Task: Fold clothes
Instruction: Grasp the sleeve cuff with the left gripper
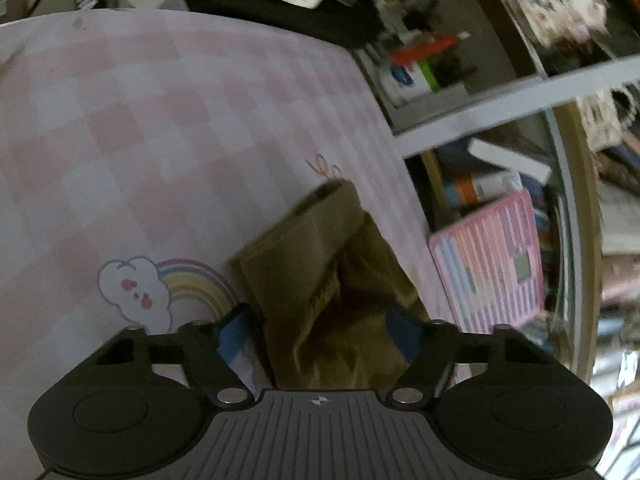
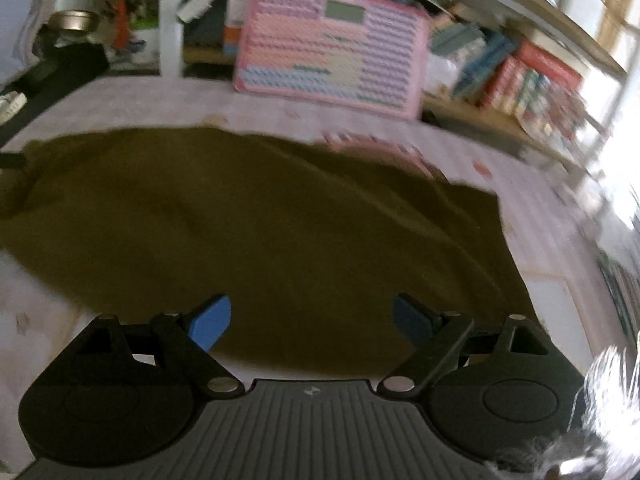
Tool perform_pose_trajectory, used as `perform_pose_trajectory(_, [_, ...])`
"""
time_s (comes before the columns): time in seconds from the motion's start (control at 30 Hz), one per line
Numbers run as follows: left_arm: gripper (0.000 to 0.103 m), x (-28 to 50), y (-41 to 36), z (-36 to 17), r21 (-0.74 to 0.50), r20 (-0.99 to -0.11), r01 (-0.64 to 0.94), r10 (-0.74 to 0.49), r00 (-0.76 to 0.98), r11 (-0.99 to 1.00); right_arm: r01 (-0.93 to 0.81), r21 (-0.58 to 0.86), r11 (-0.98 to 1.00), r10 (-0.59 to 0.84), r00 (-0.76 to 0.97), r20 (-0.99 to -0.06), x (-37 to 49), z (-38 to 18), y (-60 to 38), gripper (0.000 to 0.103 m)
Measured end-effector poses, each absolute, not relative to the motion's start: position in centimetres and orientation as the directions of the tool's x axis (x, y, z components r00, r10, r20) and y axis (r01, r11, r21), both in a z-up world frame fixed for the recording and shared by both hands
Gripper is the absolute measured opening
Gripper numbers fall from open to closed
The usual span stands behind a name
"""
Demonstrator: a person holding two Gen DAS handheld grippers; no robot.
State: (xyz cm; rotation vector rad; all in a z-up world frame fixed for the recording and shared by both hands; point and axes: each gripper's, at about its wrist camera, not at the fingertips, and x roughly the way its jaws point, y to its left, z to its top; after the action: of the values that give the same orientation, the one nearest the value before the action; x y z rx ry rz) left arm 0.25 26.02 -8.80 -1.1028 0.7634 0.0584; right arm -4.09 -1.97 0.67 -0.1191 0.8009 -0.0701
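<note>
An olive-green garment [image 2: 256,224] lies spread on a pink checked sheet [image 2: 536,184]. In the left wrist view a folded or bunched part of the garment [image 1: 320,264] runs between the blue fingertips of my left gripper [image 1: 320,332], whose jaws stand wide apart around the cloth without pinching it. My right gripper [image 2: 312,320] is open just above the near edge of the garment, with its blue pads [image 2: 212,320] on either side and nothing between them.
The pink checked sheet [image 1: 160,120] has a cloud and rainbow print [image 1: 160,288]. A pink perforated basket [image 2: 332,52] stands at the sheet's far edge, also shown in the left wrist view [image 1: 492,260]. Shelves with boxes and books [image 2: 532,76] lie behind. Black items [image 1: 288,4] sit beyond the sheet.
</note>
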Motion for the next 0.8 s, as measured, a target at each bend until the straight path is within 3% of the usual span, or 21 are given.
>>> perform_pose_trajectory(0.03, [0.048,0.4,26.0,-8.8,-0.765,-0.601,-0.421,-0.303,0.74,0.488,0.008,-0.131,0.991,-0.098,0.702,-0.705,-3.1,0.9,-1.8,0.088])
perform_pose_trajectory(0.07, [0.031,0.5,25.9,-8.8,-0.749,-0.618,-0.436,-0.289,0.732,0.498,-0.002,-0.128,0.992,-0.089,0.709,-0.7,-2.1,1.0,-1.6,0.088])
perform_pose_trajectory(0.1, [0.027,0.5,25.9,-8.9,-0.743,-0.624,-0.443,-0.282,0.729,0.501,-0.011,-0.121,0.993,-0.076,0.714,-0.696,-1.0,1.2,-1.5,0.088])
perform_pose_trajectory(0.37, [0.031,-0.3,26.2,-9.4,-0.758,-0.606,-0.432,-0.283,0.743,0.489,-0.077,-0.061,0.995,0.016,0.739,-0.674,8.0,0.9,0.6,0.088])
perform_pose_trajectory(0.53, [0.034,-0.6,26.4,-9.7,-0.78,-0.587,-0.441,-0.278,0.76,0.443,-0.118,-0.1,0.988,0.011,0.698,-0.716,10.2,-1.8,2.9,0.088])
perform_pose_trajectory(0.8, [0.045,-0.7,26.2,-9.9,-0.802,-0.56,-0.431,-0.272,0.782,0.414,-0.177,-0.16,0.971,0.018,0.723,-0.69,6.4,-2.3,3.5,0.088])
